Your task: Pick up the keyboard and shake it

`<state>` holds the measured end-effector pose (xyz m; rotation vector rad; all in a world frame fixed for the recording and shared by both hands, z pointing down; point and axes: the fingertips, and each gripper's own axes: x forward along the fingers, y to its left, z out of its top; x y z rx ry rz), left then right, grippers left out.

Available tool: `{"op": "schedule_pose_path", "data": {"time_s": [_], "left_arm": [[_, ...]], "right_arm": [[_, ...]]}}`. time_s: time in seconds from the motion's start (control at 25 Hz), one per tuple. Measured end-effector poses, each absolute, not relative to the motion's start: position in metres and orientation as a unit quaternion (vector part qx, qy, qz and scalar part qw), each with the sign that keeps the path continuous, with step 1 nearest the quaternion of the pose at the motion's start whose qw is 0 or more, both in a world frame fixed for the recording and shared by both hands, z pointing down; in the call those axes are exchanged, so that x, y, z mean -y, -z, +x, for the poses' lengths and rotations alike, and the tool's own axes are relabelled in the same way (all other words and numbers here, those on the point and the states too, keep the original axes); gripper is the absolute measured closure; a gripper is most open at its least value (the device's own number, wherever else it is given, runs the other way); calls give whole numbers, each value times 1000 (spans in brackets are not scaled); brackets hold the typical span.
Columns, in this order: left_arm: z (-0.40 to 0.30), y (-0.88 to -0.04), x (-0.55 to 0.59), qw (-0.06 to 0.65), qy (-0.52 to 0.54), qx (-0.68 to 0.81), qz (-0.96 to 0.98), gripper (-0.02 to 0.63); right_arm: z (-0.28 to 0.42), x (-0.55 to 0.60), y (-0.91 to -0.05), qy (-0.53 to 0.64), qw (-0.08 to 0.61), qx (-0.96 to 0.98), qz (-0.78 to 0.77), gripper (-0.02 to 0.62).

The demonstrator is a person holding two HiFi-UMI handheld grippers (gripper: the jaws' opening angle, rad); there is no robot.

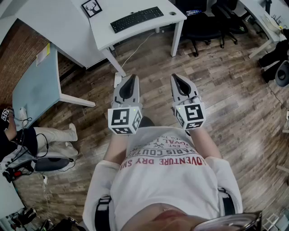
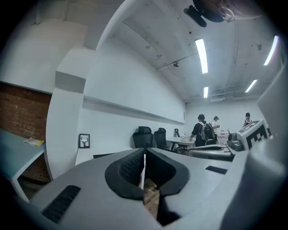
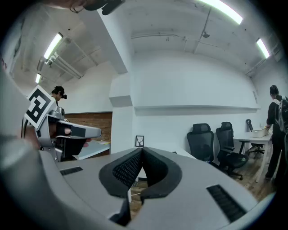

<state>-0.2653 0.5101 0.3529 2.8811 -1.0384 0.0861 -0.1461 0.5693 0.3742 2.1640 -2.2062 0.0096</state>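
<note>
A black keyboard (image 1: 136, 19) lies on the white desk (image 1: 106, 38) at the top of the head view, its cable trailing off the desk's front edge. My left gripper (image 1: 130, 83) and right gripper (image 1: 179, 80) hang side by side over the wooden floor, well short of the desk, both shut with nothing between the jaws. In the left gripper view my left gripper (image 2: 144, 157) shows its pads pressed together; a dark strip of the keyboard (image 2: 105, 155) peeks over the jaw. The right gripper (image 3: 141, 155) is likewise closed and empty.
A small framed deer picture (image 1: 91, 7) stands on the desk left of the keyboard. A pale blue table (image 1: 38, 85) is at the left, black office chairs (image 1: 203, 22) at the back right. People (image 2: 204, 131) stand far off by another table.
</note>
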Motion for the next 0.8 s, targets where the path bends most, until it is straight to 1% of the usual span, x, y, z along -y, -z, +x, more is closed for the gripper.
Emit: {"op": "schedule_pose_path", "data": {"time_s": [0.4, 0.6, 0.8], "left_arm": [[-249, -358, -510, 45, -31, 332, 942, 572], [-240, -360, -501, 46, -35, 330, 942, 572], [-224, -367, -481, 49, -44, 319, 945, 572]], "right_arm": [[-132, -573, -380, -12, 20, 707, 706, 569], [-119, -568, -383, -32, -8, 700, 713, 569], [-102, -555, -393, -47, -11, 692, 720, 569]]}}
